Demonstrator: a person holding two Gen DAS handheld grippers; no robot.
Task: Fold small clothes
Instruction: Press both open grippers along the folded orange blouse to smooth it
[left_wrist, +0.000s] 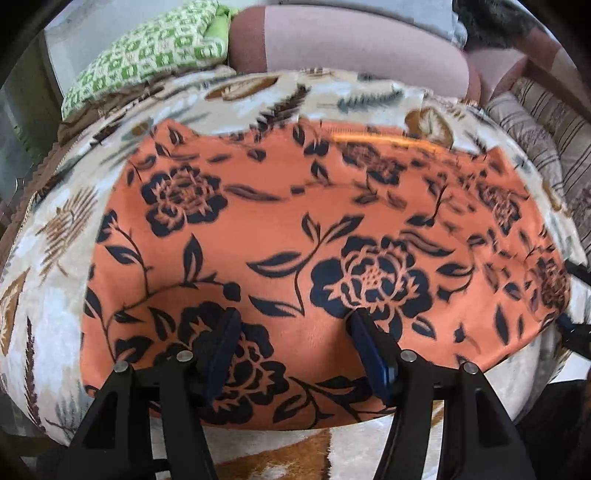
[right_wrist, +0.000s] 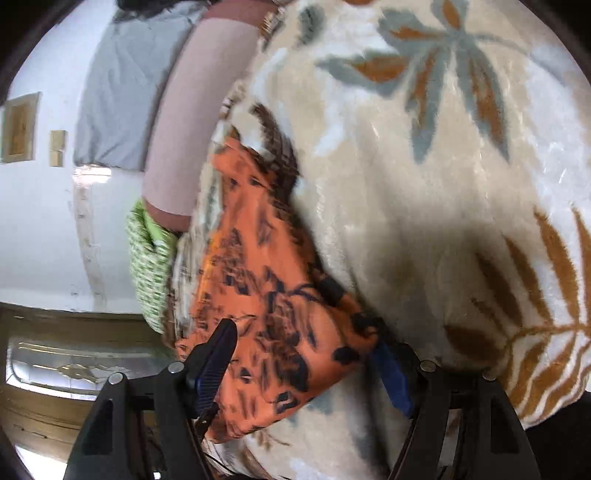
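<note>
cloth: the orange floral cloth (left_wrist: 295, 229) lies spread mostly flat on the blanket (left_wrist: 55, 258), near edge toward the camera, far edge up by the pillow (left_wrist: 147, 55). In the right wrist view it's seen edge-on, with the corner bunched up (right_wrist: 280, 332).

left tool: the left tool (left_wrist: 291, 354) hangs over the near part of the cloth, jaws about halfway apart, nothing pinched. Tips look right at the fabric, but I can't tell if they touch.

right tool: the right tool (right_wrist: 306, 365) is wide apart with the cloth's corner sitting between the fingers. Pads don't seem to press on it, so I'd say it has no hold yet.

risk 1: if the right one closes where it is, it could take only the top layer of that bunched corner, or catch the fluffy blanket along with it. Then the fold drags the bedding.

risk 2: the left one is in from the edge, not at a corner. Closing there would pinch a tuck mid-cloth, and the fold comes out crooked.

risk 3: the fabric looks slick, so with a shallow bite it slips out halfway over.

risk 4: uneven lifting between the two sides would skew the crease.

blur: both views are smeared, so the exact contact is a guess.
</note>
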